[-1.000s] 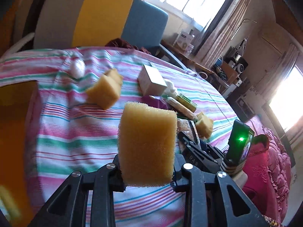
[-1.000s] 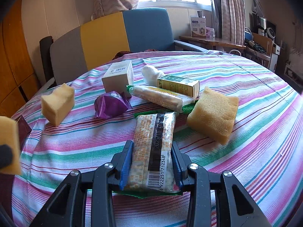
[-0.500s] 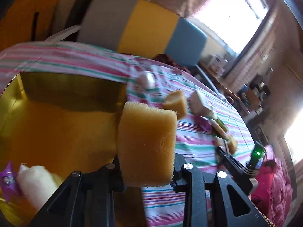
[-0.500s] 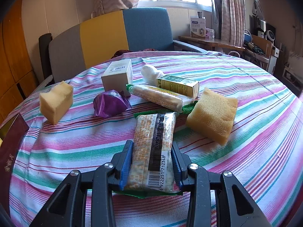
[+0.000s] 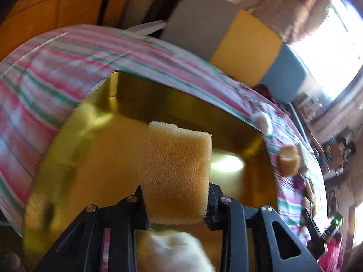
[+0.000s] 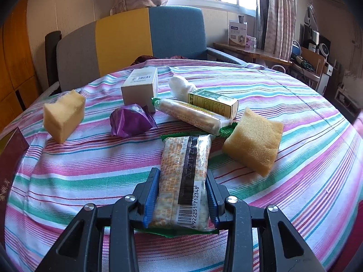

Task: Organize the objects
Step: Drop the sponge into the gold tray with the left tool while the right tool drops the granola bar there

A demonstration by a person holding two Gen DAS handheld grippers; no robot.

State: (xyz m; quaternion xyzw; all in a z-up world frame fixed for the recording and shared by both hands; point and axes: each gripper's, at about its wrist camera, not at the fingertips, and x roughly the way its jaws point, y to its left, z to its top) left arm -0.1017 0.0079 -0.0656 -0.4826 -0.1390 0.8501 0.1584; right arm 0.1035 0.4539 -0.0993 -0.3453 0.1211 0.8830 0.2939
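Left wrist view: the left gripper clamps a yellow sponge above the open gold box; lower it clear of the walls before opening. Right wrist view: the right gripper grips a barcoded snack bar on the striped tablecloth; hold steady.

The left gripper is clamped on a yellow sponge that stands upright between its black fingers. Behind the sponge lies an open box with shiny gold walls, resting on the counter under a pink, green and white striped cloth. A blurred white bundle shows low in the box, below the sponge. To the right on the cloth sits another sponge, with a small pale lump above it. A chair back in grey, yellow and blue stands beyond the counter.
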